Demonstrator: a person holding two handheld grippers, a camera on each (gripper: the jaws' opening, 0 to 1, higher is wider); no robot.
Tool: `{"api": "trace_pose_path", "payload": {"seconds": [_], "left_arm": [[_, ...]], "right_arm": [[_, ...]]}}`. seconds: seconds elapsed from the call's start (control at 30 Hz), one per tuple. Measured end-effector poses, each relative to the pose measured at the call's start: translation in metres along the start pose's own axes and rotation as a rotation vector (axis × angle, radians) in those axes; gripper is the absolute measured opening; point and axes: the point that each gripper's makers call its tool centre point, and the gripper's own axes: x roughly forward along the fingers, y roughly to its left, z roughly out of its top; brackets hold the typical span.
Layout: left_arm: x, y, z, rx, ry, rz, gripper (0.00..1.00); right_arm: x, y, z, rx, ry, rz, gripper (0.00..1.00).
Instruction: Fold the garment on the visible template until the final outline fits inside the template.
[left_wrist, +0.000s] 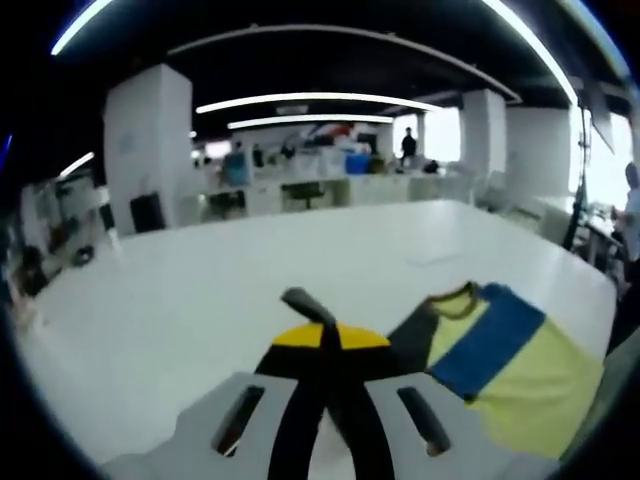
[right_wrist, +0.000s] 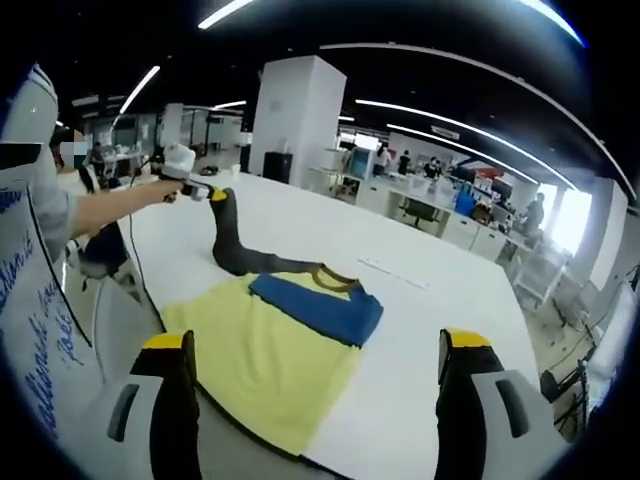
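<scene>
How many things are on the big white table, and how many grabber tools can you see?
Garments: 1, the yellow, blue and dark shirt, with one dark sleeve lifted
Tables: 1, the white table
Grippers: 2, the left gripper pinching the sleeve, and the right gripper with fingers wide apart
Total: 4

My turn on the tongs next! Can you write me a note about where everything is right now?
Left tongs: shut on the dark sleeve, lifting it up off the white table.
Right tongs: open, holding nothing, hovering near the shirt's yellow hem.
Shirt: yellow with a blue band and dark sleeve, lying mostly flat on the table.
Done: sleeve picked up.
Left: lay the sleeve over the body, then probably fold the rest smaller. I cannot make out the template outline.
</scene>
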Motion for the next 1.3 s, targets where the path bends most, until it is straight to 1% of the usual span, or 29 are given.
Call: {"api": "trace_pose_path", "payload": {"seconds": [0.07, 0.13, 0.17, 0.3, 0.4, 0.53, 0.63, 0.73, 0.77, 0.87, 1.03, 1.2, 1.3], "left_arm": [[0.001, -0.008, 0.006, -0.003, -0.011, -0.001, 0.0], [0.002, -0.013, 0.007, 0.0, -0.01, -0.004, 0.0], [0.003, -0.02, 0.008, 0.007, -0.008, -0.009, 0.0], [0.004, -0.036, 0.012, 0.021, -0.009, -0.025, 0.0], [0.005, -0.05, 0.017, 0.036, -0.012, -0.039, 0.0], [0.008, -0.058, 0.021, 0.048, -0.01, -0.045, 0.0], [0.009, -0.07, 0.026, 0.058, -0.015, -0.06, 0.0], [0.011, -0.079, 0.027, 0.062, -0.014, -0.07, 0.0], [0.012, -0.082, 0.025, 0.061, -0.005, -0.074, 0.0], [0.012, -0.088, 0.024, 0.064, -0.001, -0.078, 0.0], [0.014, -0.1, 0.029, 0.067, -0.004, -0.087, 0.0], [0.015, -0.113, 0.032, 0.074, -0.009, -0.099, 0.0], [0.015, -0.124, 0.034, 0.08, -0.009, -0.112, 0.0]], "right_arm": [[-0.003, -0.004, -0.005, -0.005, 0.006, -0.001, 1.0], [-0.004, -0.006, -0.008, -0.005, 0.007, -0.001, 1.0], [-0.006, -0.008, -0.01, -0.003, 0.007, 0.003, 1.0], [-0.007, -0.011, -0.016, -0.004, 0.01, 0.016, 1.0], [-0.008, -0.013, -0.018, -0.006, 0.009, 0.024, 1.0], [-0.008, -0.017, -0.02, -0.003, 0.005, 0.03, 1.0], [-0.009, -0.018, -0.021, -0.005, -0.004, 0.032, 1.0], [-0.011, -0.019, -0.022, 0.002, -0.011, 0.041, 1.0], [-0.012, -0.02, -0.023, 0.006, -0.013, 0.041, 1.0], [-0.014, -0.02, -0.027, 0.006, -0.006, 0.047, 1.0], [-0.016, -0.022, -0.033, 0.002, 0.011, 0.057, 1.0], [-0.017, -0.024, -0.034, -0.004, 0.007, 0.066, 1.0], [-0.017, -0.028, -0.034, -0.007, -0.004, 0.071, 1.0]]}}
